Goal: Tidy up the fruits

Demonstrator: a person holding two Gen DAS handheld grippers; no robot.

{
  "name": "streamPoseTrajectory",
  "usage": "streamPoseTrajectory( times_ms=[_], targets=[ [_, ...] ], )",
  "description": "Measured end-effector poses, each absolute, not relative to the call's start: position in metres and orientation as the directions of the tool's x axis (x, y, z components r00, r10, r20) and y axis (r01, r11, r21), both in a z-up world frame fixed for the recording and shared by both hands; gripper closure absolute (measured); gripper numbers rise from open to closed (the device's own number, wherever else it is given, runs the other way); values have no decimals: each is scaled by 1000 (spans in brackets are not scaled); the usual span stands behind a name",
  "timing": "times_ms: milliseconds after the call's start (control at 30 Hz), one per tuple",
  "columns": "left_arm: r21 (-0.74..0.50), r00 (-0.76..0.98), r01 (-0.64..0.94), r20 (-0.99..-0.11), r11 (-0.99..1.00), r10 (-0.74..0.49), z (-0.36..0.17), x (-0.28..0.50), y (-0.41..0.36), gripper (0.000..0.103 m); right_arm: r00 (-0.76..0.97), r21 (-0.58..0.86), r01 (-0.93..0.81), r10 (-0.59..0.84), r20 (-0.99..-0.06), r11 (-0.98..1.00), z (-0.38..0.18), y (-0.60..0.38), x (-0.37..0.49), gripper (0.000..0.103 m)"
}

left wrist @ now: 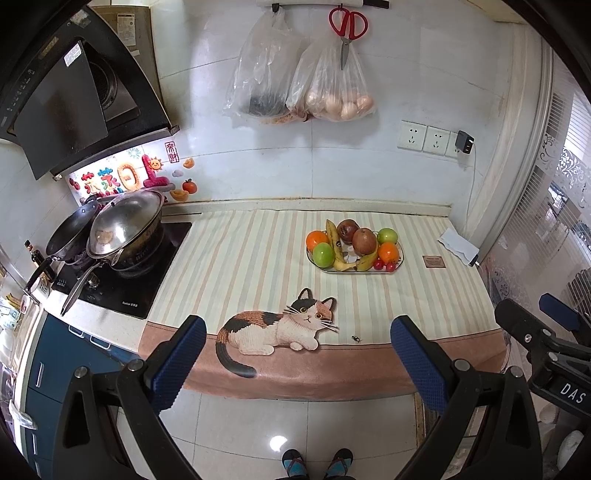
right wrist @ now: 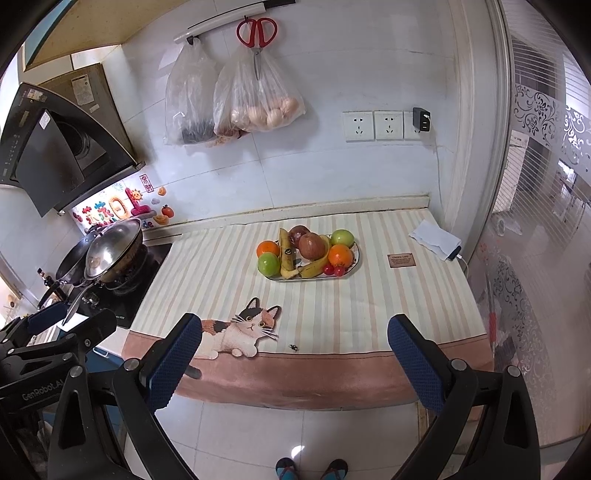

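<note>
An oval plate on the striped counter cloth holds two oranges, two green apples, two brownish-red apples, two bananas and small red cherries. My left gripper is open and empty, held back over the counter's front edge. My right gripper is likewise open and empty at the front edge. Each gripper also shows at the side of the other's view.
A stove with a lidded wok and a pan stands at the left. Bags and red scissors hang on the wall. A phone under a white cloth lies at the right. A cat picture decorates the cloth. Feet show below.
</note>
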State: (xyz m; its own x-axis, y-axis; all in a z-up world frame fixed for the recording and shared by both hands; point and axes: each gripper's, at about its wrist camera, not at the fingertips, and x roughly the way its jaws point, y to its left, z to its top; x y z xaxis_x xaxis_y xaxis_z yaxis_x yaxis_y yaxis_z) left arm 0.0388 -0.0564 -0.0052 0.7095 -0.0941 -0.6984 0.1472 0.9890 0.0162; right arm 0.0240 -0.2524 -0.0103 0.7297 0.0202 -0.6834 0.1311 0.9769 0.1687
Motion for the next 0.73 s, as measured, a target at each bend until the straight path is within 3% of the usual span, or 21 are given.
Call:
streamPoseTrajectory(
  times_ms=[733],
  targets=[
    [18, 715, 163, -691, 986, -106, 1, 33, -57, 1, 732, 173, 159, 2, -681, 972, -9, -252, 18, 0]
  ],
)
